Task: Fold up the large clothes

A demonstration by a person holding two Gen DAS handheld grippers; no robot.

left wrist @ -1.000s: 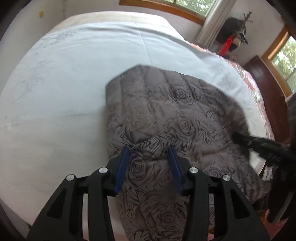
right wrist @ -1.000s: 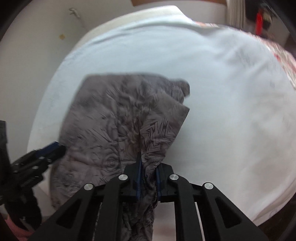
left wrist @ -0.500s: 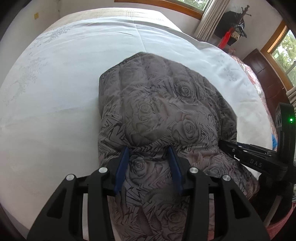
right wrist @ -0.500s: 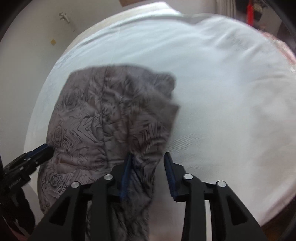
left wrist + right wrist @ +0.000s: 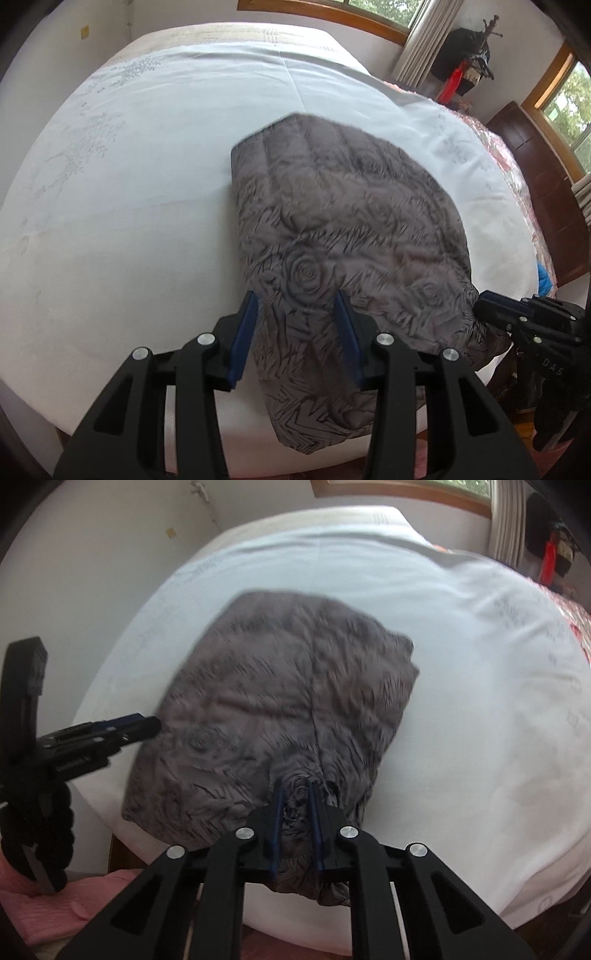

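A grey quilted jacket with a rose pattern (image 5: 343, 229) lies bunched on the white bed (image 5: 129, 192), its near part hanging over the bed's front edge. My left gripper (image 5: 297, 306) is open, its blue pads on either side of the jacket's near left part. My right gripper (image 5: 296, 794) is narrowly closed on a bunch of the jacket (image 5: 280, 709) at its near edge. The right gripper also shows at the jacket's right corner in the left wrist view (image 5: 491, 306). The left gripper shows at the jacket's left edge in the right wrist view (image 5: 144, 725).
A wall runs along the bed's left side (image 5: 92, 572). A dark wooden cabinet (image 5: 543, 199) and a coat rack (image 5: 469, 62) stand to the right, under windows. Pink fabric (image 5: 55, 908) lies below the bed's near edge.
My right gripper opened half a second ago and has now closed on the jacket's near edge. The jacket has shifted right in the left wrist view. My left gripper stays open.
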